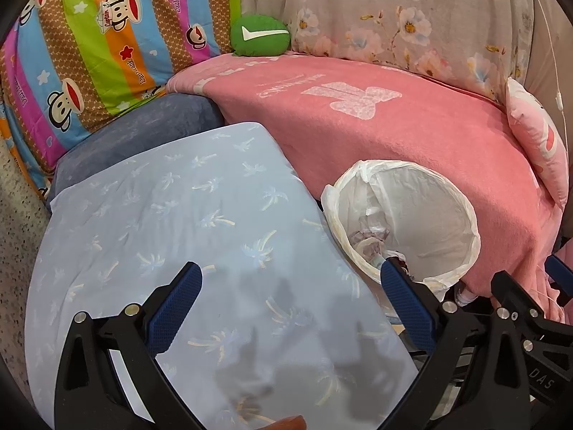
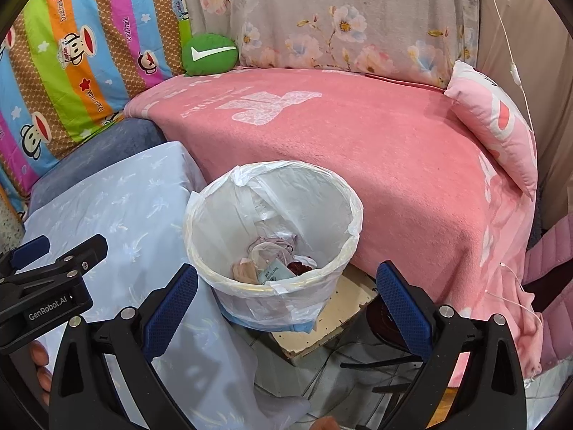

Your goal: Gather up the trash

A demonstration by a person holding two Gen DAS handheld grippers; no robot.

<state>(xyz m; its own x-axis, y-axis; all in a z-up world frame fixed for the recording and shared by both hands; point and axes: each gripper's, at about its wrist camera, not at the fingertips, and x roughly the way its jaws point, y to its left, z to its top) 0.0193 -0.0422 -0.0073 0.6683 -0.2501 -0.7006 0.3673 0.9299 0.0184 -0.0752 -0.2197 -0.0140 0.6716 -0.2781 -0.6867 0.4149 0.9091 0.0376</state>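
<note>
A round waste bin (image 2: 272,290) lined with a white plastic bag stands on the floor between a light-blue covered surface and a pink-covered sofa. Crumpled wrappers and paper trash (image 2: 272,265) lie at its bottom. The bin also shows in the left wrist view (image 1: 447,211). My right gripper (image 2: 286,286) is open and empty, its blue-padded jaws wide apart just in front of the bin. My left gripper (image 1: 290,286) is open and empty above the light-blue cloth (image 1: 186,236), left of the bin. It appears at the left edge of the right wrist view (image 2: 43,272).
A pink blanket (image 2: 376,165) covers the sofa seat behind the bin. A green cushion (image 2: 209,53), a striped cartoon quilt (image 2: 71,53), a floral cover (image 2: 340,18) and a pink pillow (image 2: 497,118) line the back. A beige board (image 2: 333,319) lies under the bin.
</note>
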